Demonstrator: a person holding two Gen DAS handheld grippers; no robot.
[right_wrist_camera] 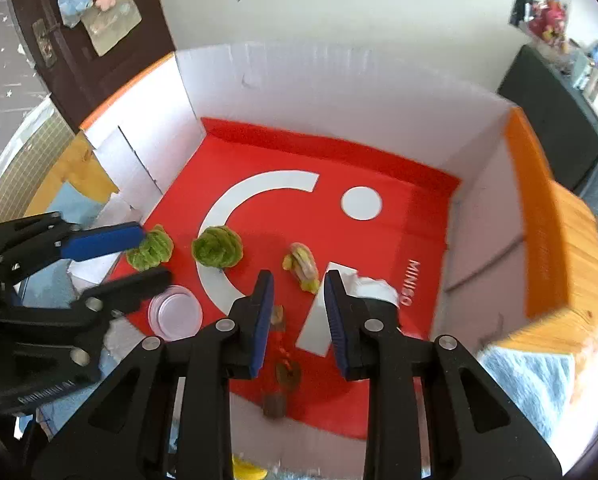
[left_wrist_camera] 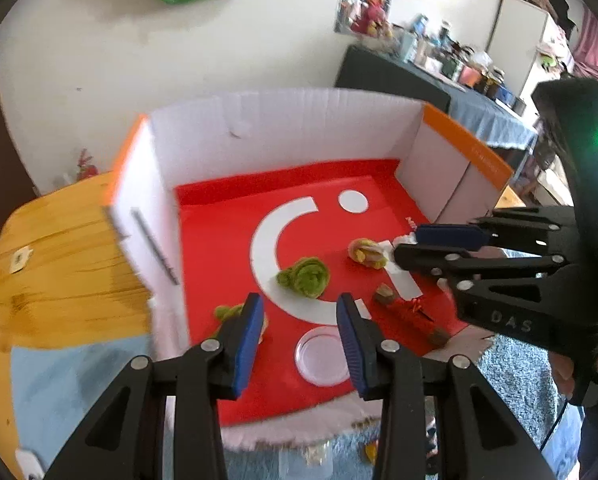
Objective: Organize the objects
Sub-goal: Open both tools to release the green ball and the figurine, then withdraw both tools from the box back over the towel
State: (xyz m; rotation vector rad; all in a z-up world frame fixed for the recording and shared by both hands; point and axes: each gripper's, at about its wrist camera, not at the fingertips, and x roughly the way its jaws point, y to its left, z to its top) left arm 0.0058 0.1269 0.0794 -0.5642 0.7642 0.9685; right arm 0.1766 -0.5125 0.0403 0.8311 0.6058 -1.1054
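A white-walled box with a red floor holds the objects. My left gripper hovers open and empty over its near edge, above a clear round dish. A green felt piece lies just beyond the dish, and a second green piece sits behind the left finger. My right gripper has its jaws narrowly apart with nothing between them. Just past its tips lies a pink-and-yellow piece. A white crumpled thing rests beside its right finger. A red piece with brown ends lies near the front.
The box has tall walls on three sides with orange rims. It stands on a wooden table with blue cloth at the front. A cluttered dark table stands behind to the right.
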